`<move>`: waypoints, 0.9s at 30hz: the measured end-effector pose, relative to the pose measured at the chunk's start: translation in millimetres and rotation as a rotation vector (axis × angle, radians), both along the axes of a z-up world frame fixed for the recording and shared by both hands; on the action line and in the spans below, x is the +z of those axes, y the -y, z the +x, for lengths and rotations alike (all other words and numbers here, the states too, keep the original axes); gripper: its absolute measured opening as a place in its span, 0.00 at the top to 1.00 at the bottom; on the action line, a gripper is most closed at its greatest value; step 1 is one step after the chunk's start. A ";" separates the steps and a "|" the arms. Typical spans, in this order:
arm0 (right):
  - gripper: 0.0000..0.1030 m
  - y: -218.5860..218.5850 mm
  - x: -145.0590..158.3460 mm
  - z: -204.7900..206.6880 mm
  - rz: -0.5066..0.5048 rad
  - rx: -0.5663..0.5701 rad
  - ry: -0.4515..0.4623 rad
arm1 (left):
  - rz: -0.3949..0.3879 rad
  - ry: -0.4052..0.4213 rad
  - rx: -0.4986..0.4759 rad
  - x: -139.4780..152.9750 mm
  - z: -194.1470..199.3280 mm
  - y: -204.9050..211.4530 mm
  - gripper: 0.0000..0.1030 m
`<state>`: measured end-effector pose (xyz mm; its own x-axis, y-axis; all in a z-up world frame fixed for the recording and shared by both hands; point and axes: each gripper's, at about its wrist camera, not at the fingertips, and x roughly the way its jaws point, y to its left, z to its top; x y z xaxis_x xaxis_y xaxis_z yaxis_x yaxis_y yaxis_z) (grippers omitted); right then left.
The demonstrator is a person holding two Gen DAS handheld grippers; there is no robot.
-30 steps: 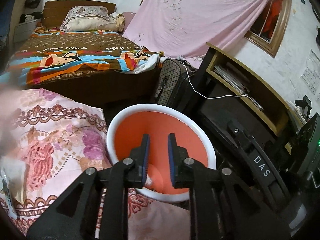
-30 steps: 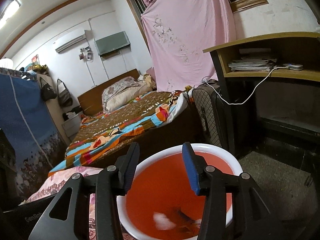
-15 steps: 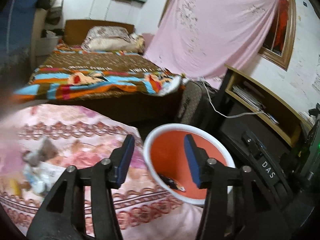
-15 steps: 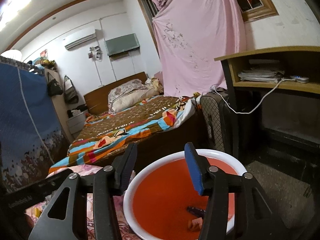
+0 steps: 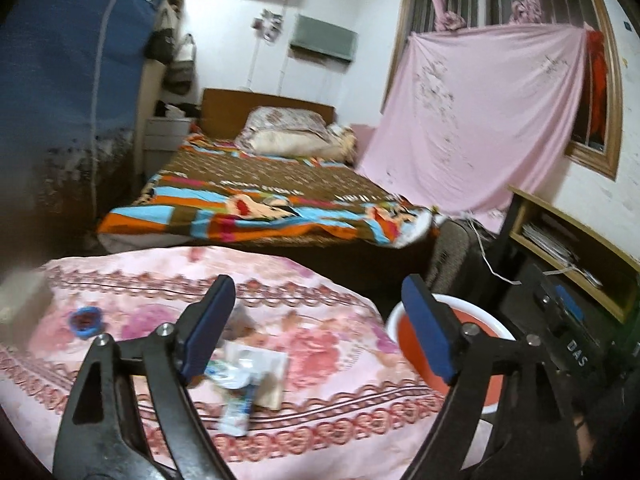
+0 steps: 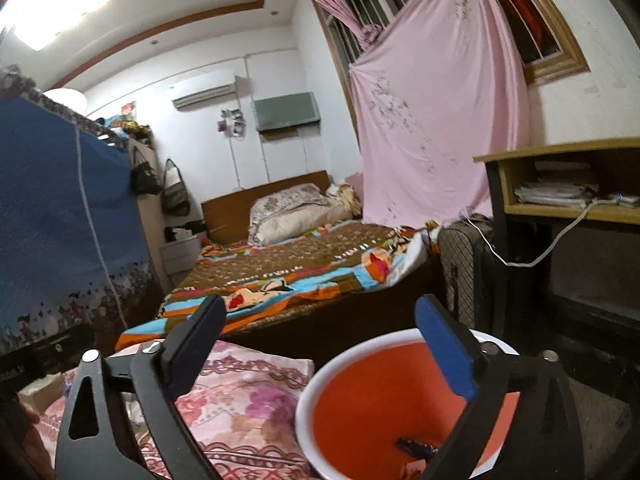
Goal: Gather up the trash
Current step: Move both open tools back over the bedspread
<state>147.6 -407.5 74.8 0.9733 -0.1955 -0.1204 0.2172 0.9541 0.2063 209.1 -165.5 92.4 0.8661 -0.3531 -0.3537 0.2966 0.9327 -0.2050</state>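
The left tongs are opening, with nothing between the pads; they hang over the pink floral cloth, pointed toward the bed beyond it. The right tongs are opening too, also empty, and sit above the near rim of the basin.

Taking the basin as the landmark: the trash left to collect lies on the cloth to its left, a loose pile of wrappers, white and crumpled, with a small tube-like piece at the front. Further left of the basin, well apart from the pile, sits a small blue cap. The basin stands just beside the cloth's right edge, and a dark suitcase stands behind it.

The basin is orange inside with a white rim. In the right view it holds a small dark scrap near the bottom; anything else in there is hidden by the tongs.

Risks, as I judge them: the wrappers are thin and overlapping, so a pinch may catch only one layer or snag the cloth and drag it. Light pieces could also slip free before reaching the basin. The left view is blurred, so the pile's exact makeup is uncertain.
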 end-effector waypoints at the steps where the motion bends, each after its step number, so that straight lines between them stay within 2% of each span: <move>1: 0.00 -3.9 0.7 -0.9 -0.010 0.010 0.011 | -0.005 0.008 0.022 -0.3 -2.0 -7.4 0.25; 4: 0.00 -14.0 2.6 -2.5 -0.036 0.036 0.040 | -0.018 0.035 0.083 -0.9 -7.6 -24.1 0.12; 5: 0.00 -17.6 3.1 -2.5 -0.044 0.049 0.047 | -0.022 0.047 0.104 -1.2 -9.6 -29.8 0.11; 16: 0.00 -62.7 6.8 -8.2 -0.112 0.167 0.128 | -0.008 0.103 0.274 -10.7 -32.4 -91.4 0.11; 27: 0.00 -112.3 0.7 -1.7 -0.210 0.281 0.127 | 0.035 0.147 0.339 -17.5 -47.4 -129.6 0.11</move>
